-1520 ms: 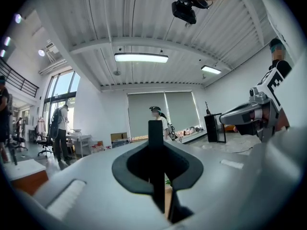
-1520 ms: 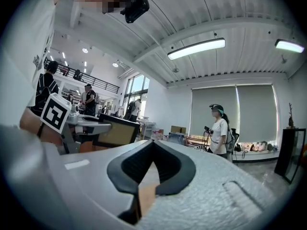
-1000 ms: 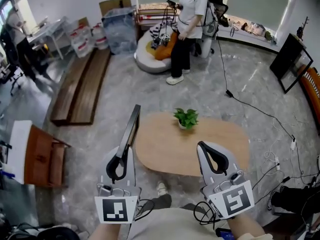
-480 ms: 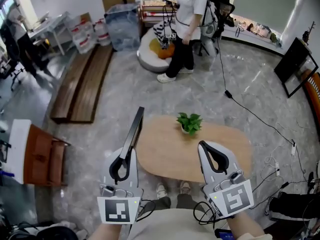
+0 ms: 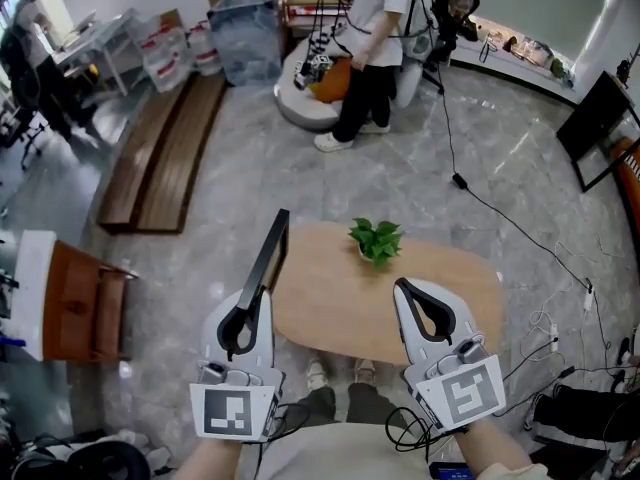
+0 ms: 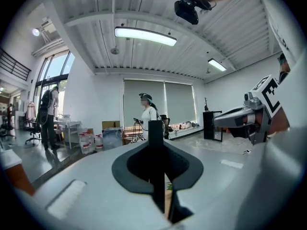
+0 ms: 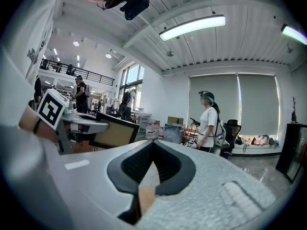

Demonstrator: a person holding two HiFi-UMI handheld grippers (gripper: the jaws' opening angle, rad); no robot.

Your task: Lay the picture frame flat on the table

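A black picture frame [image 5: 266, 260] stands on edge, seen edge-on, over the left rim of the oval wooden table [image 5: 330, 303]. My left gripper [image 5: 250, 300] is shut on its lower end. In the left gripper view the frame [image 6: 155, 138] is a dark upright bar clamped between the pads. My right gripper [image 5: 404, 289] hovers over the table's near right part, shut with nothing in it; its jaws [image 7: 152, 143] meet at the tip. A small potted plant [image 5: 376, 240] stands on the table's far side, apart from both grippers.
A person [image 5: 368, 48] stands at the back beside a white cushion seat. Long wooden boards [image 5: 160, 148] lie on the floor to the left, with a brown chair [image 5: 80, 303] nearer. A cable [image 5: 505, 223] runs across the floor on the right. My shoes [image 5: 335, 373] show at the table's near edge.
The frame stays clamped in my left gripper and both grippers hold nearly the same pose. The person at the back has stepped a little to the left.
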